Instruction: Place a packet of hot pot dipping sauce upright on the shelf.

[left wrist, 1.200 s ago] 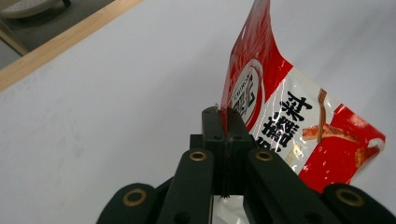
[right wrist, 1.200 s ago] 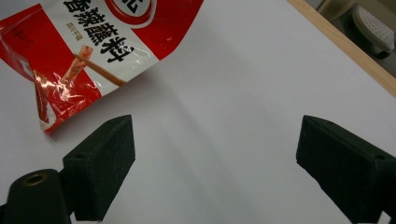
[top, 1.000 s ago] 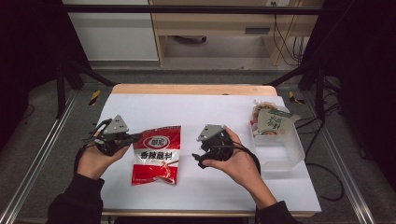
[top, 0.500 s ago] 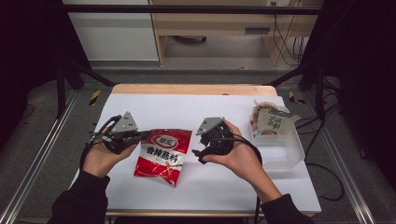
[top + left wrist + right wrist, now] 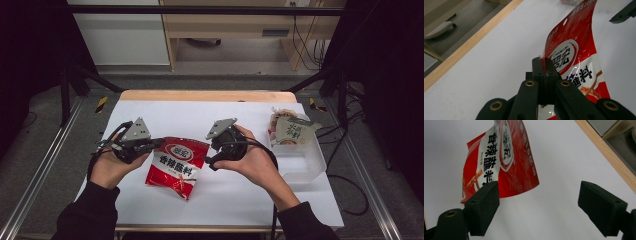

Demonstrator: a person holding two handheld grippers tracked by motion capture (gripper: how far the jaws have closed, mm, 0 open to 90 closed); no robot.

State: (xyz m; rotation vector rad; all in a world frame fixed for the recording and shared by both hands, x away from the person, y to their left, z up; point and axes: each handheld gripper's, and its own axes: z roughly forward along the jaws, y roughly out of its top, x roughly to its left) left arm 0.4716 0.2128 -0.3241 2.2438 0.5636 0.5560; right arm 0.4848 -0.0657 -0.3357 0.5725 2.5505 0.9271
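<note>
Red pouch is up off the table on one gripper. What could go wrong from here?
1. The left gripper pinches the red pouch only at one edge, so it hangs tilted and could slip or tear there.
2. The right gripper has just been closing but its jaws stand wide with nothing between them; shutting now may miss the curled corner.
3. The clear bin already holds a packet, leaving less room.

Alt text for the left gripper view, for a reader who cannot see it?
The left gripper, jaws shut, pinches the edge of a red and white snack packet above the white table. The table's wooden edge runs along the left, and a dark tip of the other gripper shows top right.
</note>
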